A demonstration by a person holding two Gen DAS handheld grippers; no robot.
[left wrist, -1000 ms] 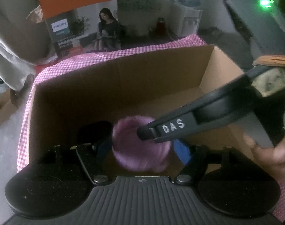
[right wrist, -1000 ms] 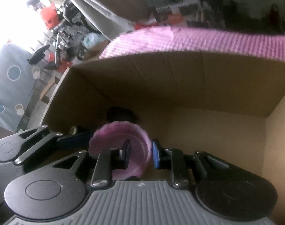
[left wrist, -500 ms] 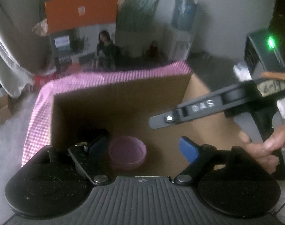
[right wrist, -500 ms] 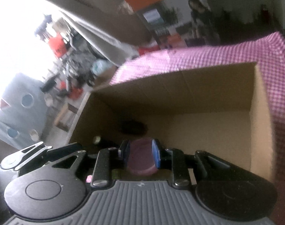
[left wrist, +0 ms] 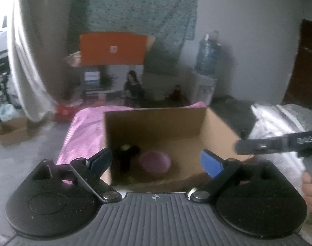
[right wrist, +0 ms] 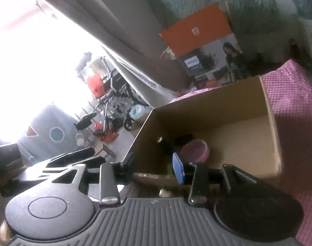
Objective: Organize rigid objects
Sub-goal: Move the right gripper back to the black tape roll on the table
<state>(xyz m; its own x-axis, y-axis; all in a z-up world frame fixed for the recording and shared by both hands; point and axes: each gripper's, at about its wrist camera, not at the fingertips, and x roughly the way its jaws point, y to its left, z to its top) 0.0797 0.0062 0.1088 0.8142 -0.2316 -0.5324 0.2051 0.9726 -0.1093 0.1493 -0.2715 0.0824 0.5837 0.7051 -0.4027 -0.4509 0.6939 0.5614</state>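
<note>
Pink bowl on box floor, lower centre of left view, beside dark item. Left tool spread wide, empty, above box. Right tool also parted, holding nothing. Bowl likely light, rigid plastic, smooth; pinch rim wall, one finger inside. Dark item blurred, identity unclear. Box near wall hidden behind tool bodies. Right tool cut off at right edge of left view.

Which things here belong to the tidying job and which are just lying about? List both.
Job:
- open brown cardboard box
- round purple plastic bowl inside it
- black object inside it, too blurred to name
- left hand-held gripper
- right hand-held gripper

Lying about:
- orange printed carton
- blue water bottle
- pink checked cloth
</note>
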